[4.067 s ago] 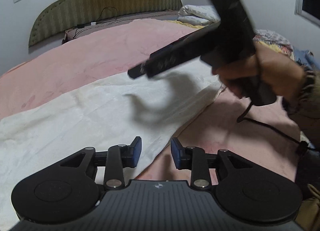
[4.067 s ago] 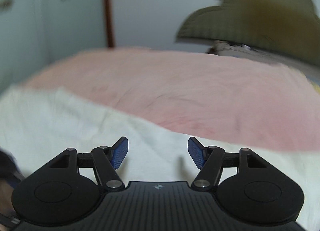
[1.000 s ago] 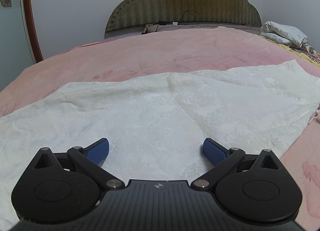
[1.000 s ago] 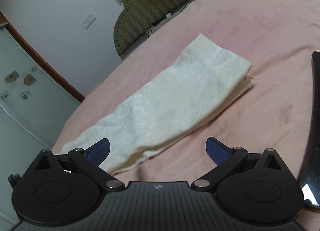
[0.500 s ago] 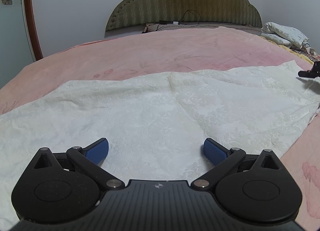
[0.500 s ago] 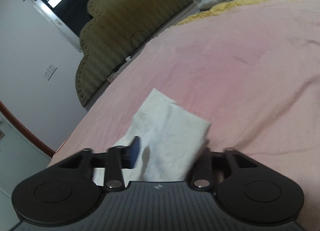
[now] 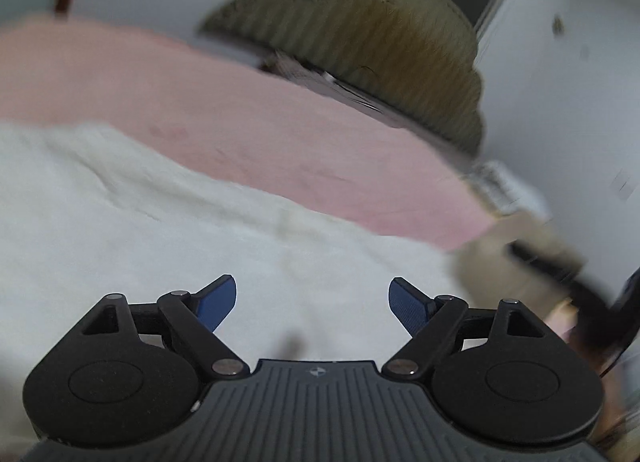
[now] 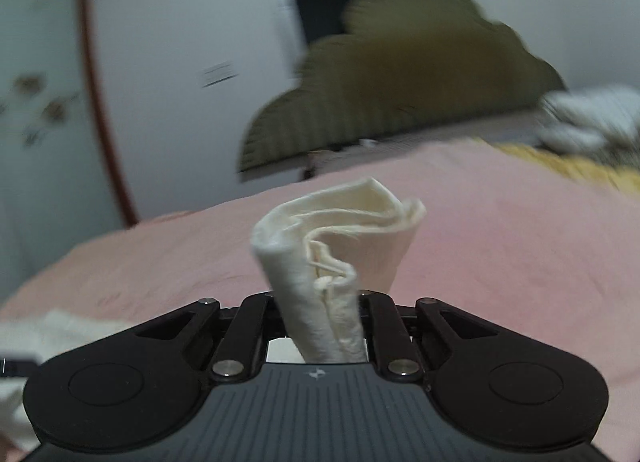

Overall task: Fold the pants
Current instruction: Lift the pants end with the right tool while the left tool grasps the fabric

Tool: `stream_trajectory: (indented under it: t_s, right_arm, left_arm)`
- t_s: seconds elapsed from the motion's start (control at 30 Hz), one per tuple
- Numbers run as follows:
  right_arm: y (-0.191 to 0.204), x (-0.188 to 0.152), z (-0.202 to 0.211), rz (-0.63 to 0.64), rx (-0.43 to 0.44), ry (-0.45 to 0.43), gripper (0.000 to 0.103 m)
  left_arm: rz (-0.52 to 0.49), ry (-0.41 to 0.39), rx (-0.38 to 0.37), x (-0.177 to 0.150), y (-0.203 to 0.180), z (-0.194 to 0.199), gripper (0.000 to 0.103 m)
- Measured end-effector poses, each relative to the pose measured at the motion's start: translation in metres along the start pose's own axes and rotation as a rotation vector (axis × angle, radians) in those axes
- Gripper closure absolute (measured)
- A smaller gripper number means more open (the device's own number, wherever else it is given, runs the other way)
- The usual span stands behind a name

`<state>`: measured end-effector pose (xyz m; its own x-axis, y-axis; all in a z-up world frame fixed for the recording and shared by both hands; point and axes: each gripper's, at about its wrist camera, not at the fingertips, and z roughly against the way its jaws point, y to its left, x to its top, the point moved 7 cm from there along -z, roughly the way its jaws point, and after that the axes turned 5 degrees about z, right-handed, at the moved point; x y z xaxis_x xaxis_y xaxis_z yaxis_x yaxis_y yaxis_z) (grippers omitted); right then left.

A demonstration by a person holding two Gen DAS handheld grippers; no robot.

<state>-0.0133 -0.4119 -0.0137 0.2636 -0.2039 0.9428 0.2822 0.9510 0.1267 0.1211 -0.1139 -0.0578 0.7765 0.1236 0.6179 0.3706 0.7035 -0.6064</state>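
Right wrist view: my right gripper (image 8: 320, 314) pinches the cream pants (image 8: 336, 246), jaws clamped tight. My left gripper (image 7: 311, 304) is closing above the fabric, nothing between its jaws.

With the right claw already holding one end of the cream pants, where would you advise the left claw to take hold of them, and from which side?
Probably the near edge of the pants, lying flat on the pink bedspread just ahead of the left claw. Its jaws are closing with nothing pinched yet. Come low from the near side, sliding one finger under the hem. The right claw grips a bunched end.
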Motion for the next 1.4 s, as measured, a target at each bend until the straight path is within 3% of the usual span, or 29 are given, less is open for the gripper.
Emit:
stream_trajectory:
  t_s: [0.1,0.2,0.3,0.37,0.5,0.57,0.6,0.67,0.73,0.83,1.0,1.1,1.23,1.4]
  right_arm:
    - [0.04,-0.006,-0.006,0.086,0.063,0.02,0.091]
    - [0.06,-0.015,-0.009,0.102,0.106,0.044,0.091]
    - [0.073,-0.019,-0.007,0.101,0.128,0.052,0.091]
    - [0.08,-0.018,-0.005,0.093,0.153,0.052,0.091]
    - [0.105,-0.019,0.002,0.151,0.201,0.067,0.091]
    - [0.122,-0.02,0.005,0.208,0.223,0.073,0.091]
    - [0.131,-0.021,0.006,0.238,0.233,0.075,0.09]
    - [0.15,-0.025,0.003,0.293,0.242,0.087,0.09]
    - [0.17,-0.029,-0.004,0.343,0.255,0.098,0.09]
    - [0.199,-0.033,-0.014,0.376,0.304,0.116,0.09]
    - [0.24,-0.036,-0.035,0.419,0.378,0.134,0.09]
    - [0.259,-0.037,-0.047,0.435,0.41,0.139,0.09]
    - [0.279,-0.043,-0.055,0.465,0.437,0.148,0.089]
    - [0.295,-0.06,-0.064,0.517,0.45,0.184,0.089]
  left_arm:
    - [0.259,0.106,-0.197,0.004,-0.004,-0.02,0.017]
    - [0.435,0.206,-0.356,0.003,-0.016,-0.043,0.01]
    - [0.544,0.287,-0.449,-0.002,-0.031,-0.066,0.004]
    - [0.589,0.326,-0.467,-0.005,-0.037,-0.081,0.003]
    - [0.615,0.329,-0.387,0.001,-0.033,-0.105,0.003]
    - [0.591,0.308,-0.328,0.01,-0.025,-0.108,0.01]
    - [0.563,0.297,-0.3,0.016,-0.021,-0.106,0.016]
    - [0.48,0.276,-0.224,0.026,-0.013,-0.1,0.044]
    - [0.383,0.247,-0.122,0.037,-0.006,-0.089,0.066]
    - [0.23,0.196,0.008,0.051,0.0,-0.074,0.083]
    - [-0.059,0.099,0.188,0.07,0.001,-0.053,0.084]
    - [-0.18,0.046,0.265,0.078,0.006,-0.04,0.084]
    - [-0.263,0.007,0.323,0.079,0.021,-0.024,0.083]
    - [-0.269,-0.001,0.357,0.07,0.042,-0.023,0.082]
